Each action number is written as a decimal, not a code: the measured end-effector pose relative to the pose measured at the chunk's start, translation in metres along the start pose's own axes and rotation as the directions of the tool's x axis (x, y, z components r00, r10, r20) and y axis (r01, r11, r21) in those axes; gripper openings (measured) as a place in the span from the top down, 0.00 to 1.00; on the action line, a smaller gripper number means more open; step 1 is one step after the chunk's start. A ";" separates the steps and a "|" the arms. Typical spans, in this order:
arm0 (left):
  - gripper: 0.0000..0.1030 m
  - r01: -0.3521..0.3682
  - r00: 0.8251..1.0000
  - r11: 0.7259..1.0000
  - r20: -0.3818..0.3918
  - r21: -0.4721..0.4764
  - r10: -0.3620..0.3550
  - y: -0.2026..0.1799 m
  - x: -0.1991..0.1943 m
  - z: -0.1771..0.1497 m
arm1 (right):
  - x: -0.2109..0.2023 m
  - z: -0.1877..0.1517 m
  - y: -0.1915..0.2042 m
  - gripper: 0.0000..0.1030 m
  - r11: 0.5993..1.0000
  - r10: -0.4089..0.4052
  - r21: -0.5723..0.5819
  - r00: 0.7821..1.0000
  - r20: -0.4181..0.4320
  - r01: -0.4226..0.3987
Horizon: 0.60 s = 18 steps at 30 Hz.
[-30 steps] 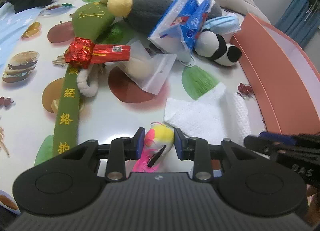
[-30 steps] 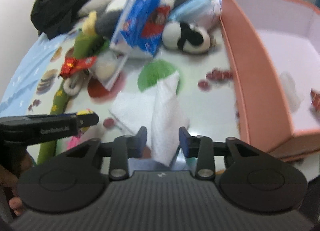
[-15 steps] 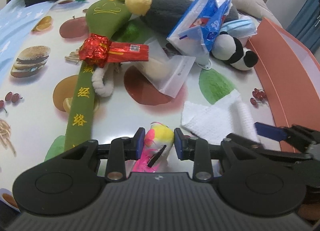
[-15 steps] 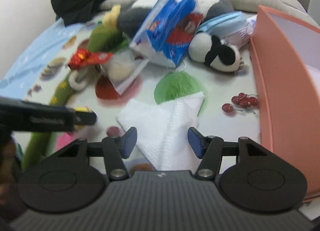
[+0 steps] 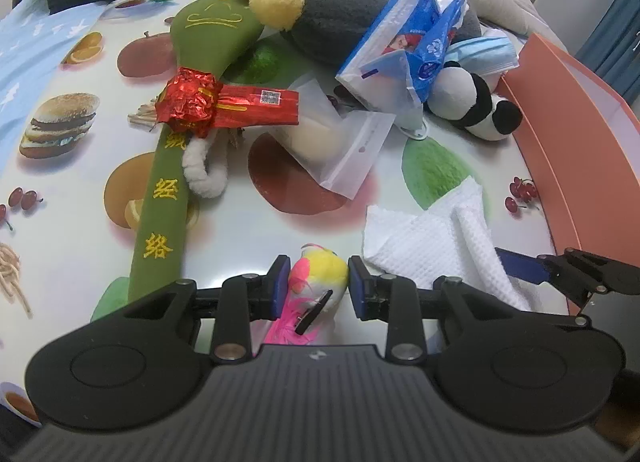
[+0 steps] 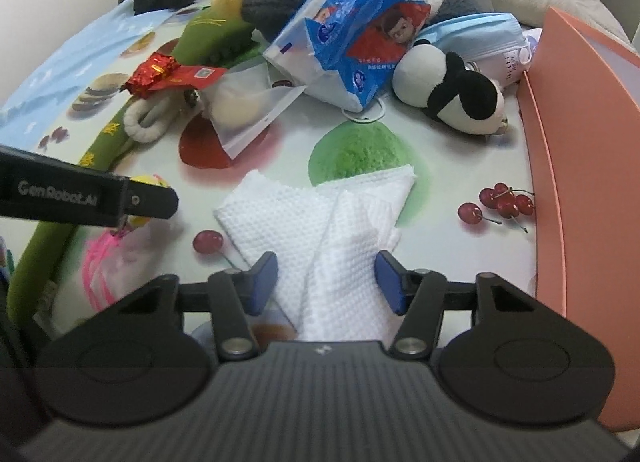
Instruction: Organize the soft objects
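Observation:
My left gripper (image 5: 318, 286) is shut on a small yellow, white and pink plush toy (image 5: 320, 274), held just above the tablecloth. To its right lies a crumpled white waffle cloth (image 5: 440, 234). My right gripper (image 6: 325, 282) points down over that cloth (image 6: 320, 222). Its jaws are closing with the cloth's near fold between them, and the blue pads (image 6: 262, 280) sit at the fold's edges without squeezing it. An orange box (image 6: 580, 142) stands open at the right.
A pile lies at the back: panda plush (image 6: 452, 94), blue printed bag (image 6: 360, 34), face mask (image 6: 480, 34), grey plush (image 5: 332, 22), clear zip bag (image 5: 340, 142). A long green plush (image 5: 168, 182) with a red foil packet (image 5: 224, 106) lies left.
The right gripper's jaws spread wider around the white cloth and it sank closer to the table; the cloth's raised peak now lies lower. The left gripper still holds the toy.

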<state>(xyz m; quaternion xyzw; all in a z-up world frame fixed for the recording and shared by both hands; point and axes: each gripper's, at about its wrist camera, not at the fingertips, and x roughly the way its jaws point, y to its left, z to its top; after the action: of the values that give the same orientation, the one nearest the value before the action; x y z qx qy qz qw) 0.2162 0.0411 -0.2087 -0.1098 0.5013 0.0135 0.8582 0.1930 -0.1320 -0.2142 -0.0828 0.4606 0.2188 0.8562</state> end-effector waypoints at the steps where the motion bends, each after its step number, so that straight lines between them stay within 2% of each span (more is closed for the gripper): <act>1: 0.65 -0.001 1.000 1.000 0.001 0.000 0.001 0.000 0.000 0.000 | 0.000 0.000 0.001 0.51 1.000 0.004 -0.003 1.000 -0.003 -0.004; 3: 0.65 -0.002 1.000 1.000 0.003 -0.001 0.002 -0.001 -0.001 0.000 | -0.001 0.001 0.003 0.70 1.000 0.015 -0.007 1.000 -0.006 -0.015; 5: 0.65 -0.003 1.000 1.000 0.006 -0.002 0.003 -0.001 -0.003 0.000 | -0.002 0.002 0.006 0.83 1.000 0.026 -0.011 1.000 -0.013 -0.026; 6: 0.65 -0.003 1.000 1.000 0.008 -0.002 0.003 -0.002 -0.004 0.000 | -0.003 0.002 0.007 0.87 0.999 0.031 -0.008 0.999 -0.016 -0.031; 12: 0.65 0.003 1.000 1.000 0.029 0.000 -0.003 -0.004 -0.017 0.000 | -0.015 0.000 0.006 0.89 0.998 0.047 0.042 0.999 -0.005 -0.047; 18: 0.65 0.022 0.997 1.000 0.073 0.012 -0.023 -0.011 -0.040 0.005 | -0.050 0.005 0.003 0.89 0.996 0.034 0.075 0.998 0.055 -0.038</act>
<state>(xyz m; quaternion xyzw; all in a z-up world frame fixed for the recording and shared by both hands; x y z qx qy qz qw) 0.2016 0.0343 -0.1696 -0.1100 0.4682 0.0048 0.8768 0.1717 -0.1427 -0.1703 -0.0359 0.4467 0.2185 0.8669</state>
